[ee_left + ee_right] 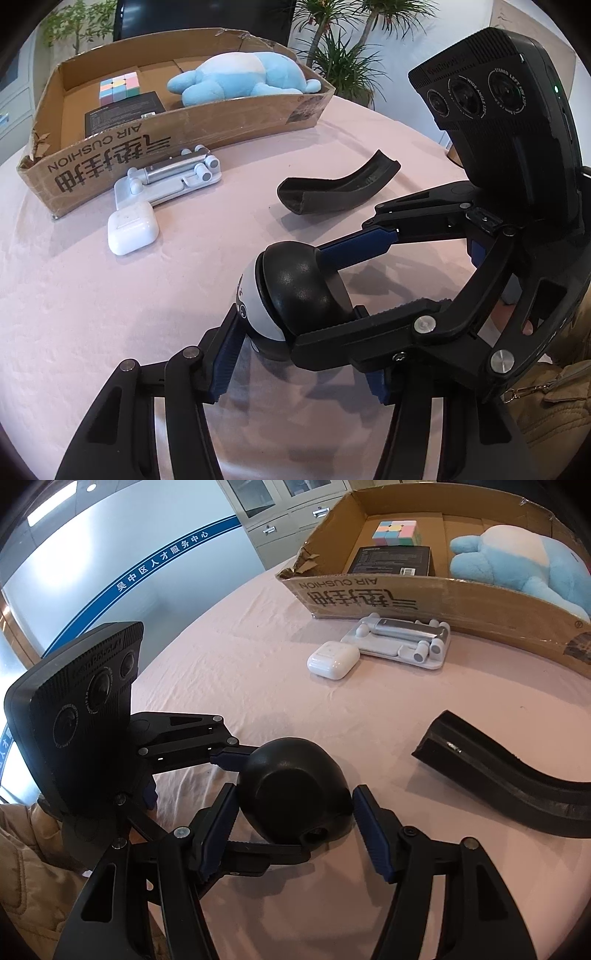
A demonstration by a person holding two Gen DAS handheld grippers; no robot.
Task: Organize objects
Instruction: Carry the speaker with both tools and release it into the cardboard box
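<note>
A round black-and-white device (288, 295) rests on the pink tablecloth; it shows as a black dome in the right wrist view (291, 790). Both grippers straddle it from opposite sides. My left gripper (299, 365) has its fingers around the device, with its left pad (227, 354) close to the white side. My right gripper (295, 834) is open around it, with a small gap at its right pad (373, 834). Whether the left jaws press the device I cannot tell.
A cardboard box (177, 140) at the back holds a blue plush toy (240, 77), a pastel cube (118, 86) and a black booklet (122, 114). In front lie a white folding stand (170, 177), a white earbud case (131, 229) and a curved black piece (340, 188).
</note>
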